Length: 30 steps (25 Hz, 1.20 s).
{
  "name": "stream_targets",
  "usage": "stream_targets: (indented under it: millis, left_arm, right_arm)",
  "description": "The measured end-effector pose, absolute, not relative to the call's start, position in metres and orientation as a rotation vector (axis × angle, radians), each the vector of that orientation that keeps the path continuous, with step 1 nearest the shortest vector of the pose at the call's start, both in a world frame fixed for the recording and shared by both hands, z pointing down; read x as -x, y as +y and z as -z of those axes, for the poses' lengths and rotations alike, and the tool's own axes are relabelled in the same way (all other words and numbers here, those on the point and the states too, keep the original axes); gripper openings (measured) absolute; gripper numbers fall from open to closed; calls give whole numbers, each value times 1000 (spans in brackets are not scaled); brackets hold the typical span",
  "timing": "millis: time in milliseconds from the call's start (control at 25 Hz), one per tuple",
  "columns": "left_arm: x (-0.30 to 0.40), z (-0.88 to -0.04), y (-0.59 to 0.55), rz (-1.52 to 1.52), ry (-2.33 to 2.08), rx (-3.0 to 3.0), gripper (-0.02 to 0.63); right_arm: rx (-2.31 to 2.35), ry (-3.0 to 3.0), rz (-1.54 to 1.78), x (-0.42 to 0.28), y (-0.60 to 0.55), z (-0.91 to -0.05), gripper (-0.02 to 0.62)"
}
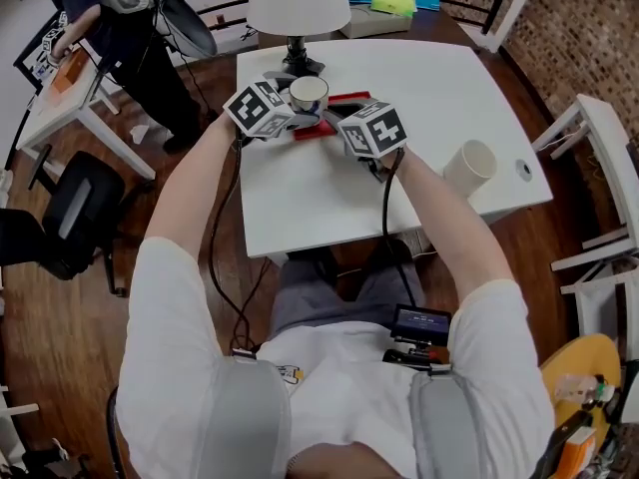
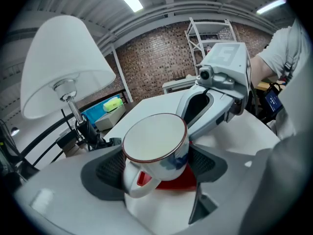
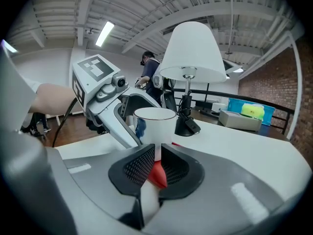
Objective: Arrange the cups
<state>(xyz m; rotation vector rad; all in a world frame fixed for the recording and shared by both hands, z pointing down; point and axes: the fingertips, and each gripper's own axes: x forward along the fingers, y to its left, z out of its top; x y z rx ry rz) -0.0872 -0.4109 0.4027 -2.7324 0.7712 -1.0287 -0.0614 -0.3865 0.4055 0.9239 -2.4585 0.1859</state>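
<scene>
two cups on show: the white mug (image 1: pixel 309 95) sits on a red tray (image 1: pixel 351 99) near the far edge of the bench (image 1: pixel 329 198), just in front of the lamp (image 1: pixel 298 3). the left hand-held gripper (image 2: pixel 159 166) has its jaws spread wide, pads pressed to both sides of the mug. the right hand-held gripper (image 3: pixel 155 163) is pinched narrow on the tray's rim. the cream cup (image 1: pixel 469 169) lies on its side by the right edge, well apart from the mug.

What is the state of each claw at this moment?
Left claw: closed around the white cup, holding it.
Right claw: closed on the edge of the red tray.
</scene>
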Motion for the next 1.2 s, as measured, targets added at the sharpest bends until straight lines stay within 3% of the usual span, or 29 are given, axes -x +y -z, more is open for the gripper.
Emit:
stream_targets:
  millis: [800, 1080, 1200]
  left_arm:
    - [94, -410, -414, 943, 801, 2715, 416]
    - [128, -363, -390, 488, 1060, 2818, 419]
    - [129, -356, -356, 325, 1075, 2902, 369]
  right_arm:
    - [-950, -2460, -206, 63, -388, -410, 51]
    - [-957, -2573, -178, 35, -351, -391, 51]
    - [-970, -2635, -191, 16, -330, -390, 49]
